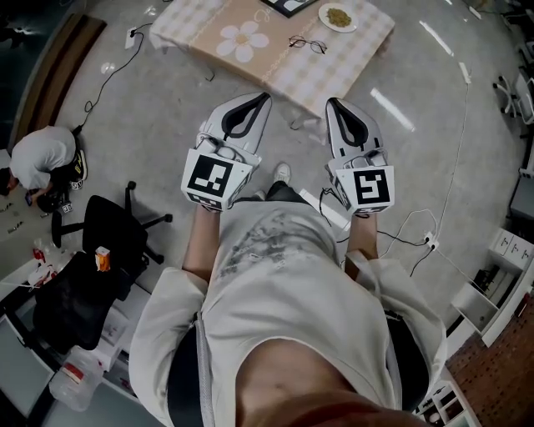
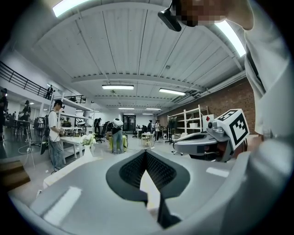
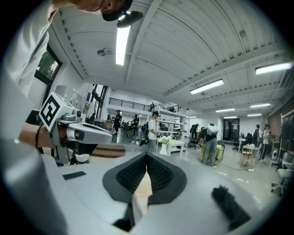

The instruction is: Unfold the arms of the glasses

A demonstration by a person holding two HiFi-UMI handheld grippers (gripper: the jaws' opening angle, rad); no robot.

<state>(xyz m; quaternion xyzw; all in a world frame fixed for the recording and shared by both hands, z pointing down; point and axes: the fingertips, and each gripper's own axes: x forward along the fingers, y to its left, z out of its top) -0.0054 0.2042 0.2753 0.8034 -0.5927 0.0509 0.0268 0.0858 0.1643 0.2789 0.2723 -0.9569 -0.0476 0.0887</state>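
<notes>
A pair of thin dark-framed glasses [image 1: 308, 44] lies on the checked tablecloth of a low table [image 1: 342, 71] at the top of the head view, too small to tell how its arms lie. I hold both grippers at chest height, well short of that table and pointing toward it. The left gripper [image 1: 265, 97] is shut, its jaws meeting at the tip with nothing between them. The right gripper [image 1: 331, 102] is shut and empty too. Neither gripper view shows the glasses. Each shows its own closed tip, left [image 2: 145, 152] and right [image 3: 147, 154], against the hall.
A plate of food [image 1: 337, 17] sits on the table beyond the glasses. A black office chair [image 1: 113, 238] stands at my left, with a crouching person [image 1: 37, 158] further left. Cables and a power strip [image 1: 430, 242] lie on the floor at my right, near white shelving [image 1: 492, 292].
</notes>
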